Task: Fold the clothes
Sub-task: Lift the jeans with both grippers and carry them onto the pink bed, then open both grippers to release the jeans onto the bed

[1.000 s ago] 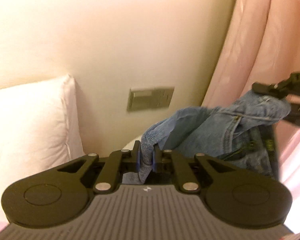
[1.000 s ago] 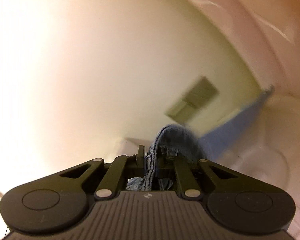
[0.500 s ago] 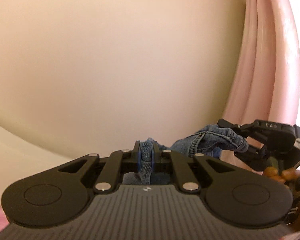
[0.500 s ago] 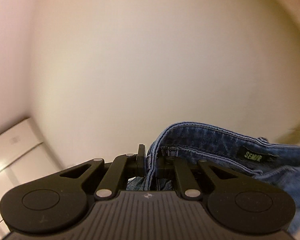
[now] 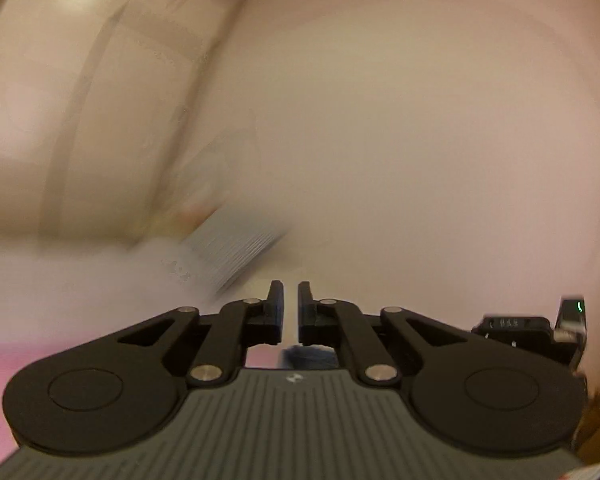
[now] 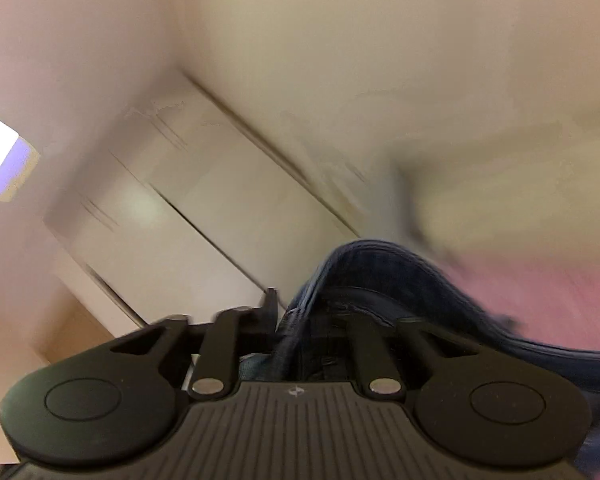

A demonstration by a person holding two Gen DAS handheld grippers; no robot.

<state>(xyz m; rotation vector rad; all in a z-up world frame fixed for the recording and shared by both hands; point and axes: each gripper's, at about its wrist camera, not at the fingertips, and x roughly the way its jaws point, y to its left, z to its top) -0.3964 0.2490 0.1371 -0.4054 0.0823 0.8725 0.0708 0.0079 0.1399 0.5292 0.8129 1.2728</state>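
Jeans draped over right claw; wardrobe probably behind.

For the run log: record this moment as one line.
task: fold clothes | left claw: shut, tips bare | right claw: opening, jeans between jaws | view: motion-blurred

The right claw fills the bottom of the view, its black linkage arms and ribbed grey body sharp while everything behind is smeared by motion blur. Its jaws are opening, and blue denim jeans lie between them: a stitched seam runs down just beside the left finger, and the cloth humps up over the right side, hiding the right finger, then trails off toward the lower right edge. Whether the pads press on the cloth cannot be told. Behind the jeans on the right is a blurred pink surface. A pale cabinet with dark panel seams stands tilted at the left centre, against a cream wall. A bright patch shows at the left edge.
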